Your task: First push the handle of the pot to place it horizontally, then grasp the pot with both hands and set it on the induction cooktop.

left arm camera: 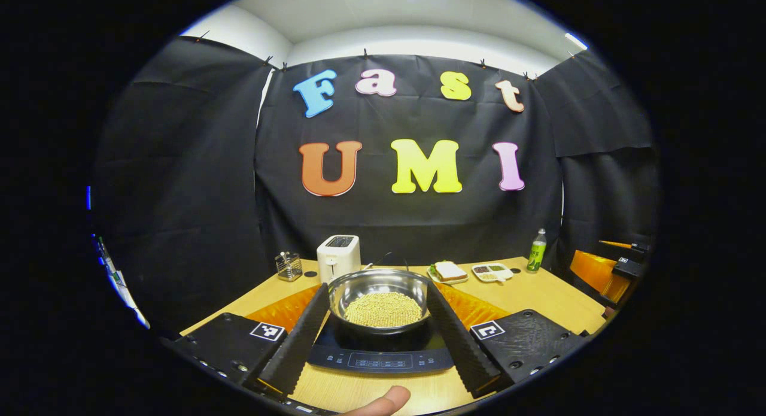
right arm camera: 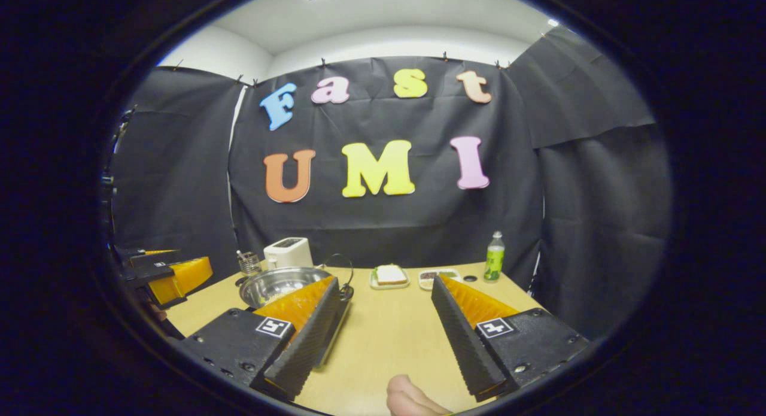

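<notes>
A fingertip (left arm camera: 383, 401) pokes in at the bottom edge of the left gripper view, cut off by the rim; a thumb (right arm camera: 410, 398) does likewise in the right gripper view.

The wooden bench (left arm camera: 538, 296) is smooth and pale. On it lies the flat black induction cooktop (left arm camera: 383, 359), its control strip too small to make out. The pot (left arm camera: 378, 299), a round steel bowl on a dark base, stands on the cooktop, filled with small pale yellow grains. Its handle is hard to tell in this view; in the right gripper view a thin dark wire loop rises at the rim of the pot (right arm camera: 281, 284), which is partly hidden behind a finger.

The left hand-held gripper (left arm camera: 378, 320) is spread wide, its ribbed black fingers standing to either side of the pot; whether they touch it I cannot tell. The right hand-held gripper (right arm camera: 383, 320) is also spread apart, with bare bench between its fingers.

Farther back stand a white toaster (left arm camera: 339, 257), a sandwich on a plate (left arm camera: 449, 272), a green bottle (left arm camera: 537, 251) and a small wire basket (left arm camera: 289, 266).
</notes>
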The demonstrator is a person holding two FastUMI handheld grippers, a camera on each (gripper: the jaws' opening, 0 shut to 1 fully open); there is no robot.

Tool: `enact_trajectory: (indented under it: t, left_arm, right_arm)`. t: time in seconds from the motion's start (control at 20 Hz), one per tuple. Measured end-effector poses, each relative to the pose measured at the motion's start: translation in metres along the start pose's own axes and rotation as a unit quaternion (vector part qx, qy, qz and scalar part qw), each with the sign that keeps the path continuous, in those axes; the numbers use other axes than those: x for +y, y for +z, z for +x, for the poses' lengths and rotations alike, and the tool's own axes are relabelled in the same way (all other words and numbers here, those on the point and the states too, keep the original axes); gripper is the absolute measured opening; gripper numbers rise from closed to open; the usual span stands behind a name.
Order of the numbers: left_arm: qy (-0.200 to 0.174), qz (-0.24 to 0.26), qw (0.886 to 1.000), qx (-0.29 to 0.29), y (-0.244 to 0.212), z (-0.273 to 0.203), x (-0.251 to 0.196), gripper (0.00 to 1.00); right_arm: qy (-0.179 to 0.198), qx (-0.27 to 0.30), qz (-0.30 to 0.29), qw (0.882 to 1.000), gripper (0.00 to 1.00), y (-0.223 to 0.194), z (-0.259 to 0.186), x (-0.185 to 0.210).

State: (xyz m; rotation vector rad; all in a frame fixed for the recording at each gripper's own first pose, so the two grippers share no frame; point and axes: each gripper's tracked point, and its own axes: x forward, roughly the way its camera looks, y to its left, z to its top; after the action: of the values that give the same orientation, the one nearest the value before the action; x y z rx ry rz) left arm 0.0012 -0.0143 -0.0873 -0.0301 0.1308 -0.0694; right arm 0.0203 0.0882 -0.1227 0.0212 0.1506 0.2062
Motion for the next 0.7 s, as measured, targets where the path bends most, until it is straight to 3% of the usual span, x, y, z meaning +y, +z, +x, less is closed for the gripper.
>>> enact_trajectory:
  t: [0.1, 0.2, 0.55, 0.7]
  left_arm:
    - [0.004, 0.003, 1.000, -0.018, 0.016, -0.012, -0.007, 1.00]
    - [0.012, 0.003, 0.999, -0.032, 0.031, -0.021, -0.013, 0.97]
    - [0.024, 0.004, 0.998, -0.054, 0.046, -0.043, -0.028, 0.97]
    - [0.012, -0.004, 0.998, -0.066, 0.048, -0.049, -0.040, 0.96]
  right_arm:
    - [-0.019, -0.035, -0.012, 0.999, 0.97, 0.024, -0.021, -0.015]
    - [-0.032, -0.051, -0.025, 0.998, 0.96, 0.036, -0.039, -0.025]
    - [-0.056, -0.045, -0.029, 0.997, 0.96, 0.040, -0.069, -0.055]
    - [-0.066, -0.042, -0.022, 0.997, 0.96, 0.037, -0.074, -0.066]
